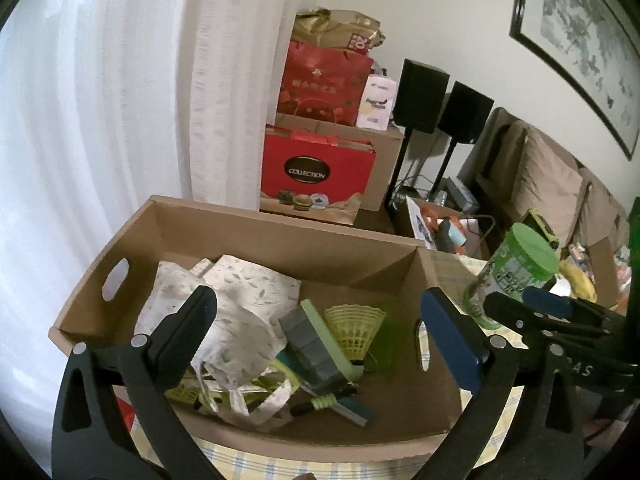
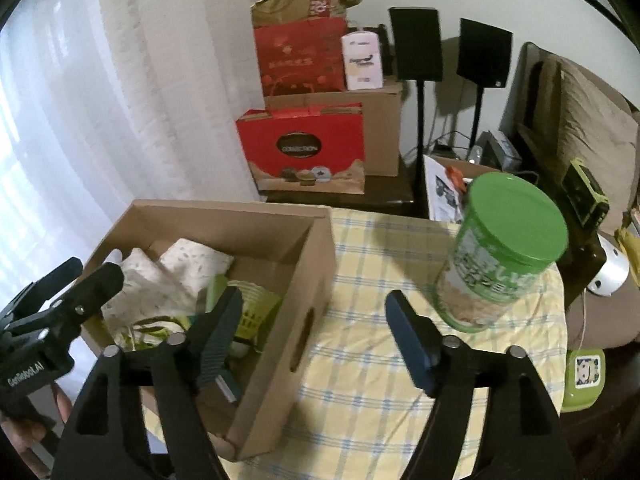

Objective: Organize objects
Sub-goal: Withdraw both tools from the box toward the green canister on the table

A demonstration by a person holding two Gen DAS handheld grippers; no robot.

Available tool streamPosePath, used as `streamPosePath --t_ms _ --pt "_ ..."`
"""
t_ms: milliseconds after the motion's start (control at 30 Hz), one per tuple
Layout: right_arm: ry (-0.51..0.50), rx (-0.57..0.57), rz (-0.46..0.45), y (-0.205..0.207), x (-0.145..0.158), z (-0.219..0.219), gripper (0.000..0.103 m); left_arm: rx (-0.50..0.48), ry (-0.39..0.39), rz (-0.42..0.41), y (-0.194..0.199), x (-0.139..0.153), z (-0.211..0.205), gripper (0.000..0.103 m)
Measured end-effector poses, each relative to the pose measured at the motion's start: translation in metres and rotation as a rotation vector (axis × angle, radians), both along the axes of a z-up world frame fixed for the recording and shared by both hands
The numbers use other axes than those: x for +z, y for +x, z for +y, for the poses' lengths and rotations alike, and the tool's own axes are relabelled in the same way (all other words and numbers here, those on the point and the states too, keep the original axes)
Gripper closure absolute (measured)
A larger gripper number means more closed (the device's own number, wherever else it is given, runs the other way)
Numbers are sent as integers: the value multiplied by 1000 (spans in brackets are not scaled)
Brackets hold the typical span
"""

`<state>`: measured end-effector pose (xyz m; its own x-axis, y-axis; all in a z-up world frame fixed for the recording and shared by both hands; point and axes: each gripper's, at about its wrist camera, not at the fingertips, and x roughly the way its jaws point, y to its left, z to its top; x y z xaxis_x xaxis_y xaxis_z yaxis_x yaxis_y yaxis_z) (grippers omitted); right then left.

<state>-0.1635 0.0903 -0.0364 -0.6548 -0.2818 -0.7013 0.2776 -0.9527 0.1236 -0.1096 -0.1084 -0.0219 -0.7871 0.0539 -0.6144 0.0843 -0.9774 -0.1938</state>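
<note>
An open cardboard box [image 1: 280,240] stands on the table. In it lie a white leaf-print cloth bag [image 1: 240,300], a grey scrubber with a green back [image 1: 308,340] and a yellow-green shuttlecock [image 1: 356,328]. My left gripper [image 1: 320,312] hangs above the box, jaws wide open, nothing between them. The right gripper [image 2: 314,304] is open too, empty, over the box's right wall [image 2: 316,280] and the cloth beside it. A can with a green lid [image 2: 504,256] stands upright to the right of the box. The left gripper [image 2: 90,272] shows at the left edge of the right wrist view.
A yellow plaid tablecloth [image 2: 380,320] covers the table. Behind it stand red gift boxes [image 2: 304,148], a brown carton and two black speakers [image 2: 416,44] on stands. A sofa with cushions [image 2: 592,120] is at the right. A small green lidded container [image 2: 584,376] sits below the table's right edge.
</note>
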Motion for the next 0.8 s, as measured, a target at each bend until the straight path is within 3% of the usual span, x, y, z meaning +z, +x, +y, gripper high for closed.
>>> streamPosePath --t_ms 267,800 --pt "-2 -51 -6 3 3 30 1 -15 8 -9 -1 6 17 0" --pt "22 -140 7 4 7 82 0 -116 -33 -25 -20 8 75 0"
